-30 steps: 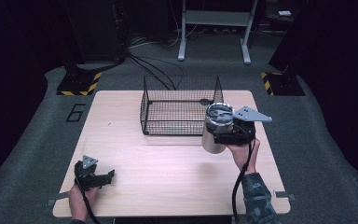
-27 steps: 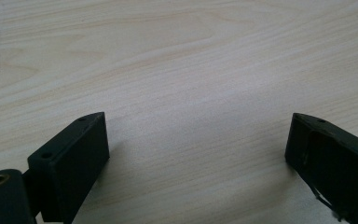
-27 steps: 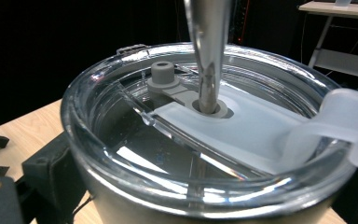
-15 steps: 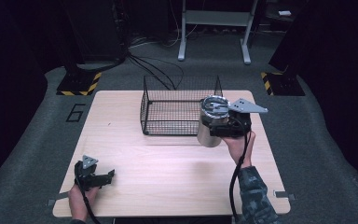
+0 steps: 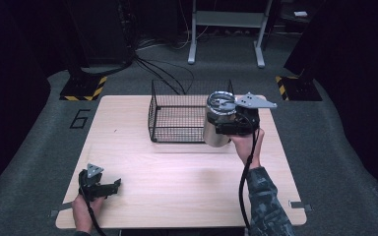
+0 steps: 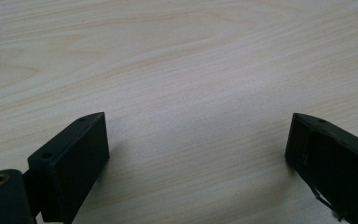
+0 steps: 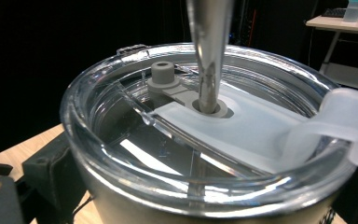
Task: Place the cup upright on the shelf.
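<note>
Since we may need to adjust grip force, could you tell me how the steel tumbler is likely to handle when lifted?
The steel tumbler, clamped in the right gripper, looks rigid, and its smooth metal wall is probably slippery. The clear lid and metal straw add height, so it may tip if set down carelessly.

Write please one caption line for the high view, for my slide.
Right gripper holds a steel tumbler beside the wire basket; left gripper rests open on the table.

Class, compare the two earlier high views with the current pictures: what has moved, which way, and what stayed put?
The right gripper, shut on the steel tumbler, has carried it away from the person, up against the wire basket. The left gripper stayed open, low over the table; the basket did not move.
</note>
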### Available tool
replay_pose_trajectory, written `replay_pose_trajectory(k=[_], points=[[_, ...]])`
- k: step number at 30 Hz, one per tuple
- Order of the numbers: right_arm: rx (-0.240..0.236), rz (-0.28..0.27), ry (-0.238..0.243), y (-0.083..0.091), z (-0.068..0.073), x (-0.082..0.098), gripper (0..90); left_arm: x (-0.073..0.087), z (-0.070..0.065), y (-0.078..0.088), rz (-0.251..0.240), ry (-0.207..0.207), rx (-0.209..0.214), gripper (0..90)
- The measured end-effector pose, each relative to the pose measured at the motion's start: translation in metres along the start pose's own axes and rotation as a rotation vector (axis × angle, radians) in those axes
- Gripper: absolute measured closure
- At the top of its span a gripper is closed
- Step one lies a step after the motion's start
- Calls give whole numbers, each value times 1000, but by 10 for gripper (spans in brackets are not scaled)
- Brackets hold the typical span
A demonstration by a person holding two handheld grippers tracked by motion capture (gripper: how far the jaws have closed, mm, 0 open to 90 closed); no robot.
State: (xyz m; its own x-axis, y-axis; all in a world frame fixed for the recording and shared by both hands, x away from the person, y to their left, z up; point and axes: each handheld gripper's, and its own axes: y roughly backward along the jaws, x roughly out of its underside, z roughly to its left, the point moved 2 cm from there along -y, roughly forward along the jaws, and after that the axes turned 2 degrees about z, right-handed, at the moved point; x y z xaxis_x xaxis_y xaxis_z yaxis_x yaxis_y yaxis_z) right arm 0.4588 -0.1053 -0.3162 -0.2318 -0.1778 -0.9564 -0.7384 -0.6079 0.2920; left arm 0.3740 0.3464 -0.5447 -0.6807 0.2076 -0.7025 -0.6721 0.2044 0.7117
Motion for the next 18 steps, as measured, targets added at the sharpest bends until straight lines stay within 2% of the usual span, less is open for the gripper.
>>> replay_pose_trajectory(k=[1, 5, 16, 17, 18], points=[[2, -2, 3, -2, 0, -4, 37, 0, -1, 0, -6, 9, -3, 62], [-2, -3, 11, -7, 0, -11, 37, 0, 0, 0, 0, 0, 0, 62], [-2, 11, 14, -21, 0, -18, 37, 0, 0, 0, 0, 0, 0, 62], [-4, 14, 13, -24, -1, -18, 37, 0, -1, -1, -13, 7, -7, 62], [-4, 19, 15, -26, -1, -19, 37, 0, 0, 0, -1, 0, 0, 62]])
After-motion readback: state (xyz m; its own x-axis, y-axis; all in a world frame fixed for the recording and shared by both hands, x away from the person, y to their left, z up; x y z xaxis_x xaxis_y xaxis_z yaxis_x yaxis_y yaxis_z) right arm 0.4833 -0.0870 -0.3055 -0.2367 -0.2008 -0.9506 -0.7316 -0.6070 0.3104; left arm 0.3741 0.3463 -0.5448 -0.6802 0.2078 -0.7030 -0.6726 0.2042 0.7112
